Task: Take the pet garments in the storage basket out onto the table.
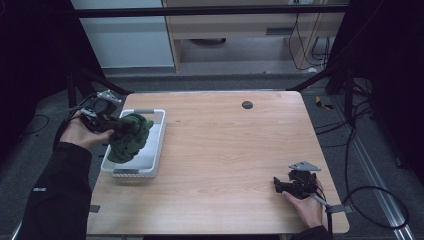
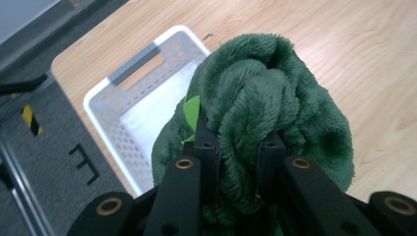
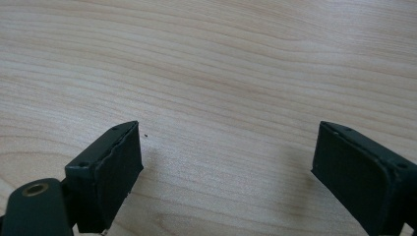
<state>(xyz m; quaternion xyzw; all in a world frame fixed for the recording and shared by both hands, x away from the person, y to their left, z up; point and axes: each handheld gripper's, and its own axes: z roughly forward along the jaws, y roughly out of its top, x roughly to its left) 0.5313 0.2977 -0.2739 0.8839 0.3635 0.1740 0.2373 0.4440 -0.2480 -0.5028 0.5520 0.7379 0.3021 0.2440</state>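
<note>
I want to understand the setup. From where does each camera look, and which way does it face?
High view: above the person's side, looking forward and down on the table; forearms, hands, left gripper and right gripper show.
Left gripper view: rides the left gripper, looking along its jaws at the green cloth over the white basket.
Right gripper view: along the open jaws at bare wood.
Shared: high and left gripper views both show cloth and basket.

Dim high view, dark edges; gripper views brighter, soft shadows, slight blur.
</note>
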